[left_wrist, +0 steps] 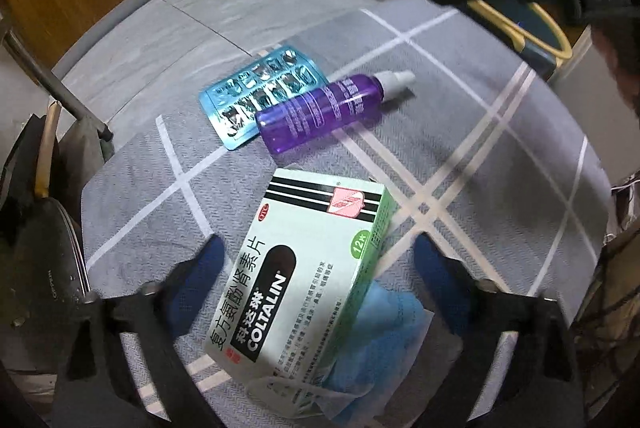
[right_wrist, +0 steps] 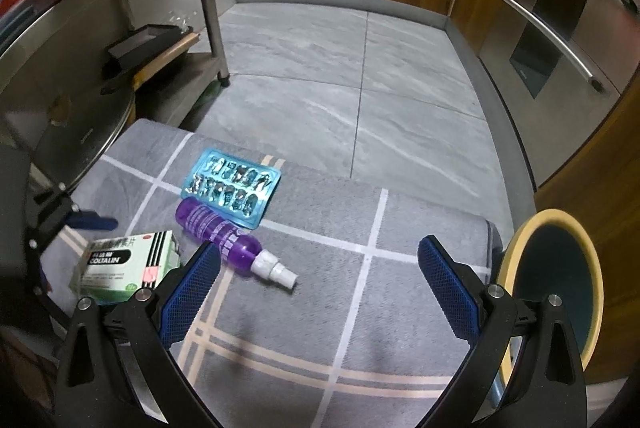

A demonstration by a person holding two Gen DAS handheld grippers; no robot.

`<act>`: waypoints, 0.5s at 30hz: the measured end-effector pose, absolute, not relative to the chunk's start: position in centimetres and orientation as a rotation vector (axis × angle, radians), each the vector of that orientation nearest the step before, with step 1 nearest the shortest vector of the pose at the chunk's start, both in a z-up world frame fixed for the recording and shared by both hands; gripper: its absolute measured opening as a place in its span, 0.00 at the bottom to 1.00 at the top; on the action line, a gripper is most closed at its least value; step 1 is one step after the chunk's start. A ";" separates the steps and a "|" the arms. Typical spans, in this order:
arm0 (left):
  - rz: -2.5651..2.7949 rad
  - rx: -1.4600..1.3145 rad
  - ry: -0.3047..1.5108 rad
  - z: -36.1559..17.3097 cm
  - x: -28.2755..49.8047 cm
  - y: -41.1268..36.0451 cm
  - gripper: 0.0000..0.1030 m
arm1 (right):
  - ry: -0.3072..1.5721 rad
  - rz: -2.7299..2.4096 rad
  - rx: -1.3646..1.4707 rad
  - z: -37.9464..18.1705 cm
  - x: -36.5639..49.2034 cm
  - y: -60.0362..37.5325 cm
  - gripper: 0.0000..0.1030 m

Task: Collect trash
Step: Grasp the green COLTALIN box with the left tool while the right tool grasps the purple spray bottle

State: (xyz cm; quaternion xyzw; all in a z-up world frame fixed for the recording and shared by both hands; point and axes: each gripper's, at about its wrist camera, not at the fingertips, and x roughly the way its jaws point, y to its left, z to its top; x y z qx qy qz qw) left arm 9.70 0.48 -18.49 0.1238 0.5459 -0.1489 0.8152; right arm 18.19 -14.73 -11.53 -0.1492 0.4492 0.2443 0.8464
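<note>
Left wrist view: the left gripper [left_wrist: 316, 264] points steeply down over a Coltalin medicine box [left_wrist: 308, 268], which lies between its jaws on the grey checked cloth [left_wrist: 480, 132]. The jaws stand wide, and neither blue pad visibly presses the carton. The box rests partly on a crumpled blue face mask [left_wrist: 384, 340]. Beyond lie an emptied blue blister pack [left_wrist: 260, 100] and a purple spray bottle [left_wrist: 320, 112], the bottle overlapping the pack's near edge. To take the box well, I judge the pads should meet its two long sides squarely and close gently, since a thin carton crushes or slips; the mask under it may drag along.

Right wrist view: the right gripper [right_wrist: 320, 268] hangs over bare cloth, jaws wide and holding nothing. The spray bottle [right_wrist: 232, 240] lies just beyond its left finger, the blister pack [right_wrist: 232, 188] behind it, the box [right_wrist: 124, 268] further left beside the other gripper. A yellow-rimmed bin [right_wrist: 560, 288] stands at the right, off the cloth's edge, probably where the trash belongs.
</note>
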 end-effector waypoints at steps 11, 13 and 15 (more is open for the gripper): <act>-0.336 0.237 1.135 -15.7 10.4 0.8 0.30 | 0.974 0.558 -0.350 -12.5 17.7 -14.1 0.95; -0.317 0.201 1.131 -15.0 10.7 1.5 0.28 | 0.977 0.566 -0.359 -12.7 17.6 -13.8 0.95; -0.291 0.181 1.116 -14.4 11.0 2.3 0.26 | 0.980 0.582 -0.354 -12.9 17.5 -13.6 0.95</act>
